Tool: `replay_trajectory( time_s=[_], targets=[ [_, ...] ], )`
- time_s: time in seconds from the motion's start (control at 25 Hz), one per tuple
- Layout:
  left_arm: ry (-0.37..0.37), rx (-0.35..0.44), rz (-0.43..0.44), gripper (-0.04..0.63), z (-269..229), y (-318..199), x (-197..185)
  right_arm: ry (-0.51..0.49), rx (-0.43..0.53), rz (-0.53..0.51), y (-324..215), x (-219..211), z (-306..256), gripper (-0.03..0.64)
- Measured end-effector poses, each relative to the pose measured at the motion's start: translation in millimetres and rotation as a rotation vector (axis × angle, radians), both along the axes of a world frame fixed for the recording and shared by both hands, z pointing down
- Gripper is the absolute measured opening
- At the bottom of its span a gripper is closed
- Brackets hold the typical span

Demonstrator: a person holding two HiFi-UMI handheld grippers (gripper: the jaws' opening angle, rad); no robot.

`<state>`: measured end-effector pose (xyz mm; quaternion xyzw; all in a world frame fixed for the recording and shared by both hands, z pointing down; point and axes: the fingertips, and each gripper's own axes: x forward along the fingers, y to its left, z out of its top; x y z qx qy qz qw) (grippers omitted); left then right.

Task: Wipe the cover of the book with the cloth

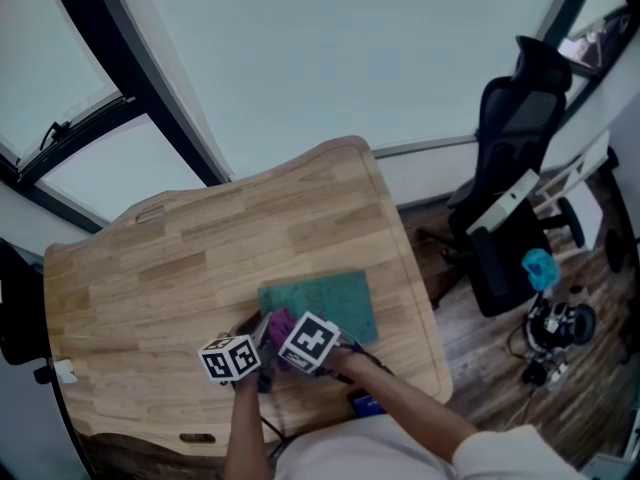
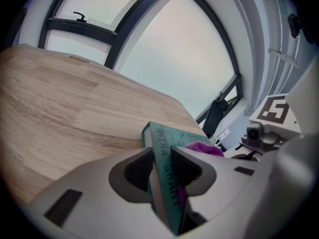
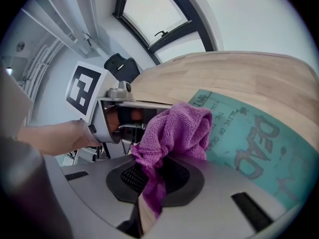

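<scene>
I am pinching the stiff book (image 2: 160, 138) by its spine edge in my left tool (image 2: 161, 167), on the bench (image 2: 60, 118); my right tool (image 3: 152, 177) is clamping the soft, limp cloth (image 3: 177, 131), seemingly touching the cover just ahead.

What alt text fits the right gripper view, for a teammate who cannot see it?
The right gripper holds a bunched purple cloth in its closed jaws, over a corner of a teal book lying on a wooden table. At left, a hand holds the left gripper at the book's edge.
</scene>
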<state>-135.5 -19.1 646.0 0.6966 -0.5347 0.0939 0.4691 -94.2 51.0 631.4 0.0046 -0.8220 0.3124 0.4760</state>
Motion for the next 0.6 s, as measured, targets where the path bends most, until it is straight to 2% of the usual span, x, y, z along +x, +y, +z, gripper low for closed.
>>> replay_trajectory(
  time_s=[0.2,0.4,0.6],
  targets=[
    [0.001,0.001,0.0,0.115,-0.4,-0.4,-0.2,-0.013,-0.015,0.007,0.0,-0.6,-0.3,0.041],
    [-0.038,0.006,0.013,0.115,-1.3,0.0,-0.5,-0.024,-0.021,0.017,0.6,0.0,-0.2,0.041],
    [-0.04,0.003,0.018,0.115,-1.1,0.0,0.3,-0.04,-0.024,0.029,0.5,1.2,0.0,0.041]
  ],
)
